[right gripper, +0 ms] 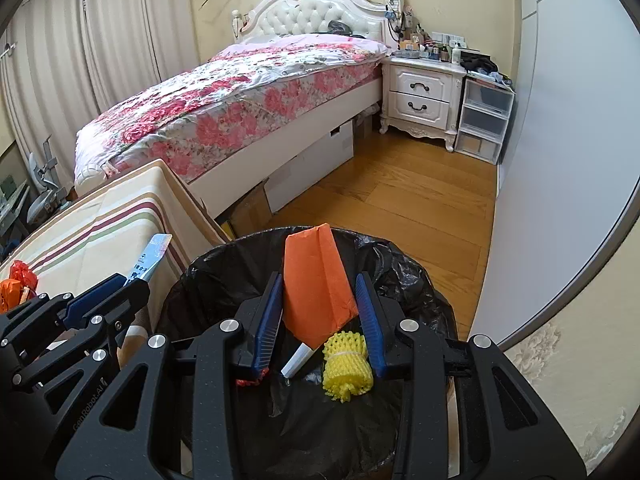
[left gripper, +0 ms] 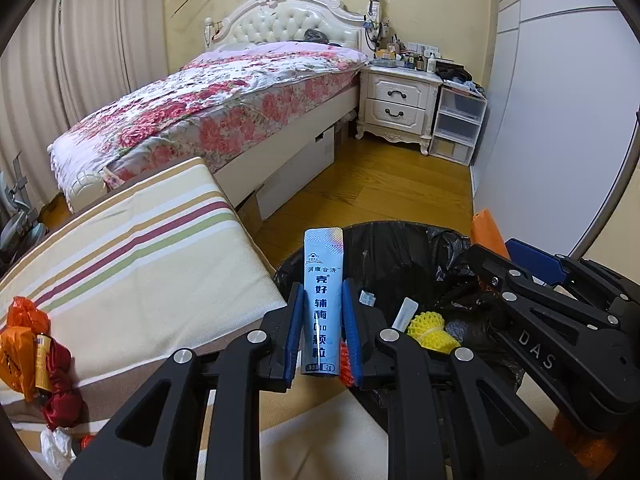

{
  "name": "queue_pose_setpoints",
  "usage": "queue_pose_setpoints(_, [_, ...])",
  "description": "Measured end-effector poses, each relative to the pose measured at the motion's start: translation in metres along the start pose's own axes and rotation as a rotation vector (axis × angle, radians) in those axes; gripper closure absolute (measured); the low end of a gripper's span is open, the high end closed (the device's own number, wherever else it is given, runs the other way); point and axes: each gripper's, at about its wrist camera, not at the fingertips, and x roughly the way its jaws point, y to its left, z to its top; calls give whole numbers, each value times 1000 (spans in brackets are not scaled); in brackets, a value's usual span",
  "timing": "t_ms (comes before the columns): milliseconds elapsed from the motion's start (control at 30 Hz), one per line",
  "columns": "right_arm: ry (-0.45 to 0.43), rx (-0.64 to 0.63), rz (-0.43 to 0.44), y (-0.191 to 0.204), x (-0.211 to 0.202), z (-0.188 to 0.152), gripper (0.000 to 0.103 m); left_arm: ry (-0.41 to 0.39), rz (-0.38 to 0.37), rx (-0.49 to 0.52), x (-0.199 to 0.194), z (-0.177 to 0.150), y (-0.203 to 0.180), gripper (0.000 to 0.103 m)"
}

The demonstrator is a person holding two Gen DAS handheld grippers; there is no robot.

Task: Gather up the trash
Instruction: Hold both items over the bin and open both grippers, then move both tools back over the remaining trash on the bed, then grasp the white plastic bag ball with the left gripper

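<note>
Trash bin [right gripper: 224,264] sits open; left gripper [left gripper: 322,300] pinches a blue packet [left gripper: 322,280] at its rim, right gripper [right gripper: 320,300] holds orange paper [right gripper: 316,280] over it.

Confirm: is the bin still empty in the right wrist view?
No. The black-lined bin already holds a yellow foam net and a white strip.

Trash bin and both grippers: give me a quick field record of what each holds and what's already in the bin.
left gripper: shut on blue sachet, over the bin's near-left rim
right gripper: orange paper between its fingers, above the bin's opening
trash bin: black liner, open top
already inside: yellow foam net, white strip
left to collect: orange and red wrappers on the striped surface
</note>
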Motion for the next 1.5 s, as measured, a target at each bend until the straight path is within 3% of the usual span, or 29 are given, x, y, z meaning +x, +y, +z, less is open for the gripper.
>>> queue_pose_setpoints(100, [0,12,-1,-4,1,-1,65,4,11,16,1,0,-5,76])
queue_pose_setpoints(133, [-4,17,-4,-6,0,-1,56,4,15,19,1,0,-5,72])
queue_pose_setpoints(167, [-11,22,-9,-7,-1,-1,50,1,21,21,0,-1,-5,61])
queue_pose_setpoints(500, [-24,45,-34,-15,-9,0,49,-32,41,-5,-10,-1,-1,36])
queue_pose_setpoints(900, [-2,19,7,3,-24,-14,44,-37,104,-66,-45,-22,34,32])
queue_pose_setpoints(1500, [36,-154,139,98,-48,-45,43,-22,286,-212,-105,-85,116,32])
